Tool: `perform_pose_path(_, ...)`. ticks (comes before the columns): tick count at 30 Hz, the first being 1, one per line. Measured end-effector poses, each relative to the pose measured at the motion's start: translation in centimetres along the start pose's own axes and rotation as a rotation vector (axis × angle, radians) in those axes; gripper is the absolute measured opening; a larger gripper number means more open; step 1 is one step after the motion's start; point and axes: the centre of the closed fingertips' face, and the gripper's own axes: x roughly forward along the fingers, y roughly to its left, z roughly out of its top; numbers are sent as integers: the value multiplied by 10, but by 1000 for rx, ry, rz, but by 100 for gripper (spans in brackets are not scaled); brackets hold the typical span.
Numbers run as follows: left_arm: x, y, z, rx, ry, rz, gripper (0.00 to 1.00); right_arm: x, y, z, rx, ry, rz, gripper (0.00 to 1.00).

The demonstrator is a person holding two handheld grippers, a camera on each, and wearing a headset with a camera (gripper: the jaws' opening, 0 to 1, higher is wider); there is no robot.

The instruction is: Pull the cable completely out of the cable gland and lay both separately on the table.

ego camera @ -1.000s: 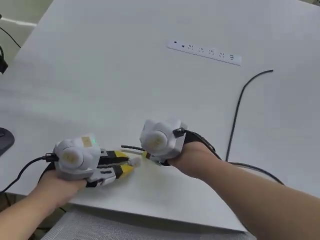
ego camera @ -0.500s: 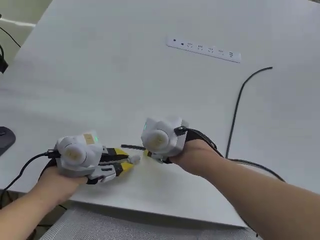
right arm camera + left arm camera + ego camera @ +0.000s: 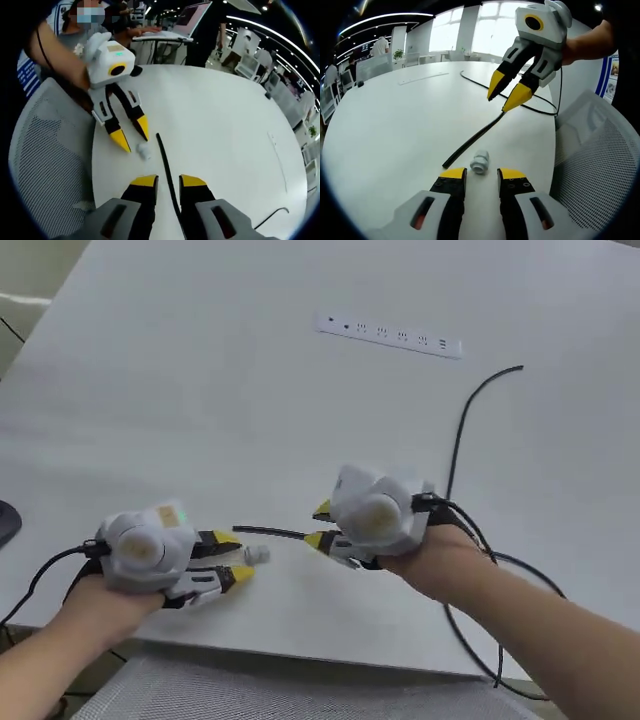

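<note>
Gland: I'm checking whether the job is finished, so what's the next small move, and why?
Probably just draw both tools back. The gland lies on the table, apart from the cable, and the left tool and right tool are both open, holding nothing.

Head view tally. Two grippers are showing: left gripper [image 3: 236,556] at 8 o'clock, right gripper [image 3: 317,525] near 6. One black cable [image 3: 458,440] is lying at 2 o'clock. One white cable gland [image 3: 257,555] is sitting at 7. One power strip [image 3: 390,337] is lying at 1 o'clock. One table [image 3: 200,390] is carrying all of it. One mesh chair [image 3: 600,145] is showing.
</note>
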Motion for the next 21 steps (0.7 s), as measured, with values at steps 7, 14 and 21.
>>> perform_pose_path(7, -18, -3, 9, -6, -15, 31, 34, -48, -8, -22, 175, -87, -53, 19)
perform_pose_path(14, -37, -7, 16, -54, -48, 54, 41, -87, -9, -42, 306, -187, -75, 28)
perform_pose_path(21, -57, -17, 27, -69, -82, 62, 48, -117, 2, -55, 398, -265, -86, 41)
